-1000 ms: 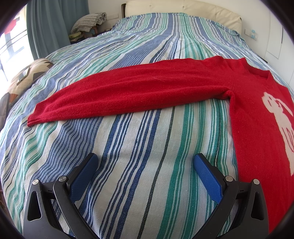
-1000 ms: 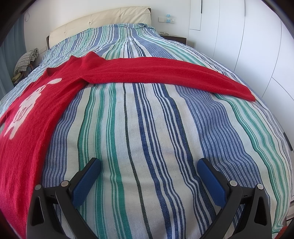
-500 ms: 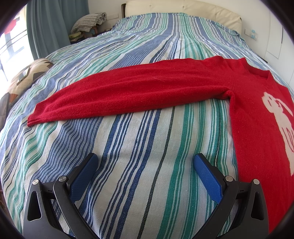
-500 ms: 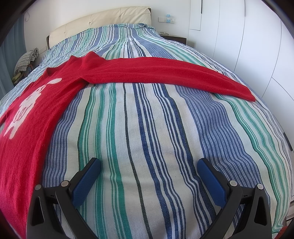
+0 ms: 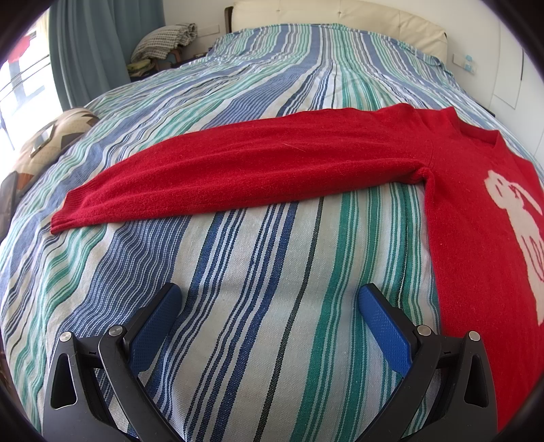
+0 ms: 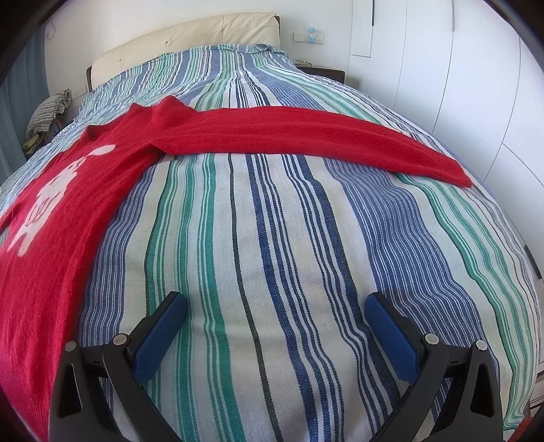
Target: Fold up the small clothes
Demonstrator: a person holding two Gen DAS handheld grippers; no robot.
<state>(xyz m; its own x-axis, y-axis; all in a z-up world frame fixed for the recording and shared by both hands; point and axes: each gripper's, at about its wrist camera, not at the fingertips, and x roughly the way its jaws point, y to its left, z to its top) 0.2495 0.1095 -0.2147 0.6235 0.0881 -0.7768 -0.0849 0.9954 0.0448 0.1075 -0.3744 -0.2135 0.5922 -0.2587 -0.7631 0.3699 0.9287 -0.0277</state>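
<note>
Right now one red sweater (image 5: 476, 210) lies flat, front up, on the striped bed (image 5: 238, 306), both sleeves stretched straight out to the sides. So its long axis, cuff to cuff, runs across the bed, square to the stripes. Its neckline (image 5: 476, 132) points toward the cream headboard (image 5: 340, 17), and the body runs back toward the near edge between the two cameras. One white figure (image 5: 510, 217) shows on the chest.

From the left wrist view, one sleeve (image 5: 238, 173) reaches leftward, its cuff (image 5: 61, 221) resting on the bedspread near the bed's left side. From the right wrist view, the other sleeve (image 6: 323, 136) reaches rightward, its cuff (image 6: 459, 176) close to the right edge. Two sleeves, two cuffs, one garment.

The left gripper (image 5: 268, 299) hovers above bare bedspread just beside the sweater's body, below the sleeve, its two blue-padded fingers (image 5: 156, 326) spread wide with nothing between them. The right gripper (image 6: 275, 306) mirrors it on the other side: two fingers (image 6: 159, 336) wide apart, nothing between them, striped cloth underneath, the sweater's body off to its left.

Beyond the bed, a checked cloth bundle (image 5: 163, 40) sits by the curtain (image 5: 91, 44), and white wardrobe doors (image 6: 459, 68) line the right wall.
</note>
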